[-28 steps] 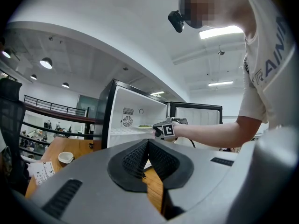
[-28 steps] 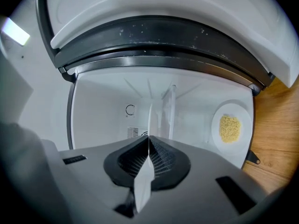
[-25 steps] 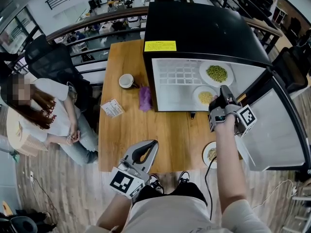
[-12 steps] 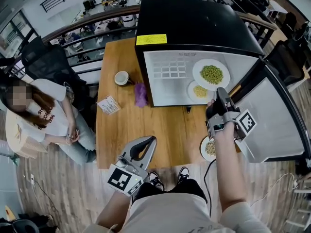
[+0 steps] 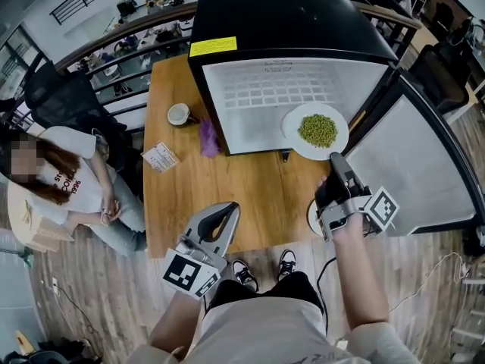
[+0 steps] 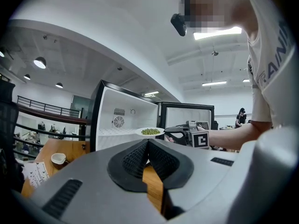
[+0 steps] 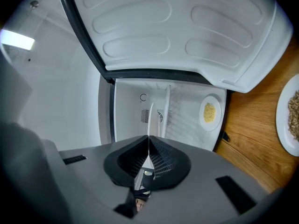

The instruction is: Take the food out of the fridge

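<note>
The plate of green peas (image 5: 317, 130) is held by its rim in the closed right gripper (image 5: 334, 160), projecting just ahead of the jaws outside the open fridge (image 5: 288, 21); the left gripper (image 5: 226, 211) is shut on nothing. The plate is judged stiff, slippery and breakable, its peas loose: a firm, level rim grip is advised.

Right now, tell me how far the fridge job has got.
Done: one plate of grain sits on the table beside the open fridge. In hand: the right gripper is shut on the rim of the plate of peas, at the fridge's opening. Left: a plate of yellow food is inside the fridge, not yet taken. The left gripper is shut and empty.
</note>
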